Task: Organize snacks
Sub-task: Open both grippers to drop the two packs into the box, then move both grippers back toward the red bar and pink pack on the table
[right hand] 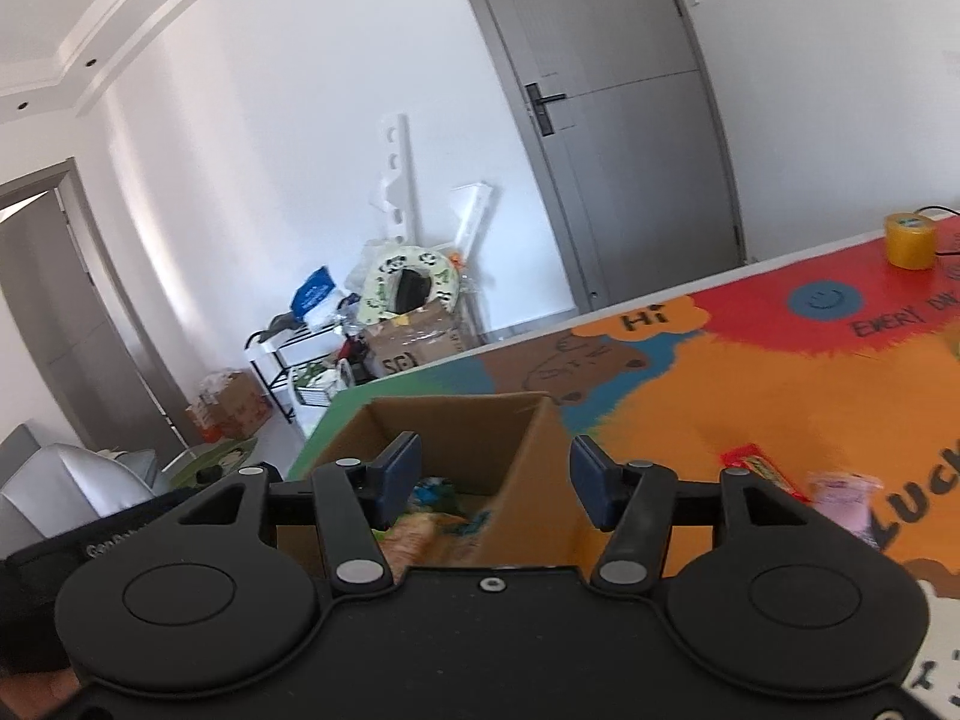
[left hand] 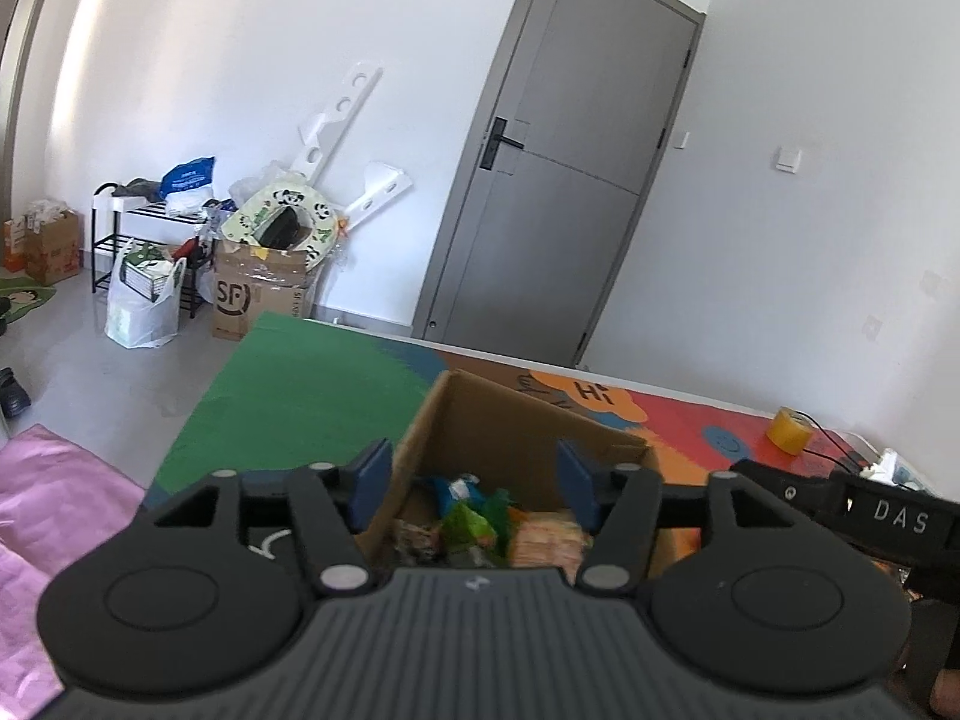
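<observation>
Fingers (left hand: 372, 483) of my left gripper (left hand: 474, 480) stand apart with nothing between them, poised over the open cardboard box (left hand: 480, 414) at lower centre of the left wrist view; bright snack packets (left hand: 480, 525) lie heaped inside it. Across in the right wrist view, my right gripper (right hand: 495, 489) is likewise parted and empty, straddling the box's right wall (right hand: 534, 462).

Two snacks remain loose on the table (right hand: 690, 396), low at the right edge of that frame: a red-wrapped bar (right hand: 759, 471), its long axis slanting from upper left to lower right, and a pale pink packet (right hand: 843, 495) just beyond it, blurred. Both lie to the right of the right gripper's fingers, well apart from the box, so I judge the right hand nearer and the one to send. A roll of yellow tape (right hand: 911, 246) sits far off at upper right, clear of the path. Reaching the bar would, I reckon, call for swinging right and turning the fingers across its narrow width.
</observation>
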`<state>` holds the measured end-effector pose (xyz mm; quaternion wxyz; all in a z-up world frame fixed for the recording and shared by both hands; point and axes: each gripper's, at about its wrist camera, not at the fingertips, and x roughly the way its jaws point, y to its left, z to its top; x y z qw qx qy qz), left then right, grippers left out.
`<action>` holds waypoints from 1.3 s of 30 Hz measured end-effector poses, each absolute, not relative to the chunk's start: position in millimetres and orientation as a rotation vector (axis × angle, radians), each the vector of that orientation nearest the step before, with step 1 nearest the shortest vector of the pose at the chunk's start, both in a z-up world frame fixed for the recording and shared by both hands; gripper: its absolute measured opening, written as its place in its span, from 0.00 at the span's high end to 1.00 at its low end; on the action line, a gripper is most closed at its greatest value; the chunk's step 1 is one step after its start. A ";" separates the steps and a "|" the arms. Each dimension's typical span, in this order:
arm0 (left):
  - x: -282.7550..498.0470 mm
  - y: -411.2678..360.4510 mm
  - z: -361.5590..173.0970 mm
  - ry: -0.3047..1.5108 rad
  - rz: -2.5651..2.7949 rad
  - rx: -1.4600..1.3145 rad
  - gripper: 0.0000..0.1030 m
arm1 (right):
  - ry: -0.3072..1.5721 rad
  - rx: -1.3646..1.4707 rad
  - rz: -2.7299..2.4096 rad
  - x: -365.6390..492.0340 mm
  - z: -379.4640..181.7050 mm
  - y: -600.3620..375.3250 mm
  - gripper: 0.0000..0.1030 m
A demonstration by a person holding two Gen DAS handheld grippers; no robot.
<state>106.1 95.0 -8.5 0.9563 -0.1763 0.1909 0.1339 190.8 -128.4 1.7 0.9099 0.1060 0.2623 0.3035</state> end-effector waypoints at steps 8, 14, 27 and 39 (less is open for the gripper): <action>113.6 72.4 -9.6 0.403 0.239 -0.330 0.23 | 0.562 0.234 0.551 189.8 -7.1 -162.9 0.38; 118.6 50.8 -11.0 0.432 0.203 -0.307 0.17 | 0.582 0.253 0.517 188.7 -13.9 -188.5 0.29; 134.3 7.8 -15.2 0.463 0.106 -0.285 0.13 | 0.593 0.294 0.428 193.9 -22.5 -242.0 0.28; 155.2 -28.7 -23.9 0.488 0.043 -0.252 0.12 | 0.613 0.339 0.383 203.2 -40.8 -275.3 0.24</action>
